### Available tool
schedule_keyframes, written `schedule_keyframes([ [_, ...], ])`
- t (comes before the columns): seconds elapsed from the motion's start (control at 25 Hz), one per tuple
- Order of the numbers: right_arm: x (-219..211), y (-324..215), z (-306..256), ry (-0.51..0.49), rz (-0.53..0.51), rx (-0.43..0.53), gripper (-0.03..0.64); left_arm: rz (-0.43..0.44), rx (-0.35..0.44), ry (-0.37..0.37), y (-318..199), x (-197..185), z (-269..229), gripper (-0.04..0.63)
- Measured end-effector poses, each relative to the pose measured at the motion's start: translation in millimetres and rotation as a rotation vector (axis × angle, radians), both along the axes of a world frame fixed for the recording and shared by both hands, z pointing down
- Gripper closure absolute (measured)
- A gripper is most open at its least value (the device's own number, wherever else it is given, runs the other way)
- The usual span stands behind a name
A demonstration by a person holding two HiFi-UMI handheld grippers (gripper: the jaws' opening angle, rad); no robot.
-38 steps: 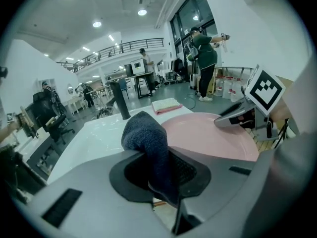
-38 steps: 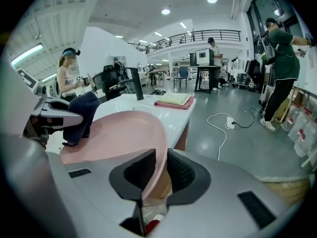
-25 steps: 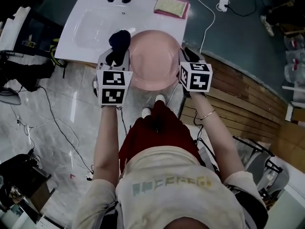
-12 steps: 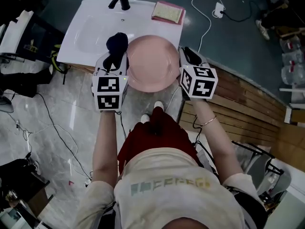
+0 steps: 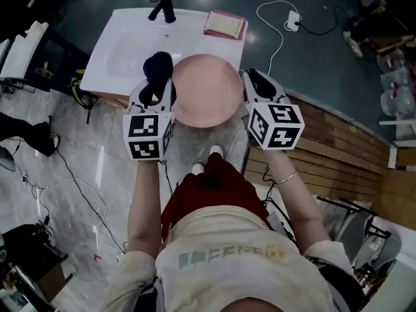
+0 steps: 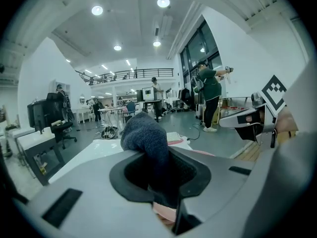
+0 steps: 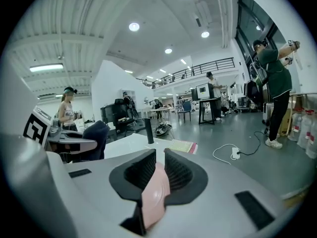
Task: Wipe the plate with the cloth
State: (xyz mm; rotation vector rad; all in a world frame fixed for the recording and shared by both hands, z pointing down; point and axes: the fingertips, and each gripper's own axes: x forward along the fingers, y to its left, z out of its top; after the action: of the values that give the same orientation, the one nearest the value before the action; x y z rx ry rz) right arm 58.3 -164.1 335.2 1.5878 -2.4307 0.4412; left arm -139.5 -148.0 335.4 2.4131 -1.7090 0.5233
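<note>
Between your two grippers, the pink plate (image 5: 207,90) is held up over the near right edge of the white sink (image 5: 123,44). Your right gripper (image 5: 252,82) is clamped on its right rim. Your left gripper (image 5: 155,91) grips the dark cloth (image 5: 158,67) at its left rim.

head: steeply down | gripper views: along jaws, close | shared: plate (image 5: 207,90)
</note>
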Motion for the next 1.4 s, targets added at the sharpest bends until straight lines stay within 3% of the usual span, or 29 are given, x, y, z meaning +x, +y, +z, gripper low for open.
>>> schedule_keyframes([
  [0.52,-16.6,54.2,-25.4,-0.037,-0.065,0.080,0.560,-0.001,0.033,0.129,39.9,-0.4,-19.3,0.515],
  [1.4,-31.2,136.9,-43.1,-0.023,-0.078,0.136,0.580,0.050,0.097,0.184,121.3,0.2,-39.0,0.515],
])
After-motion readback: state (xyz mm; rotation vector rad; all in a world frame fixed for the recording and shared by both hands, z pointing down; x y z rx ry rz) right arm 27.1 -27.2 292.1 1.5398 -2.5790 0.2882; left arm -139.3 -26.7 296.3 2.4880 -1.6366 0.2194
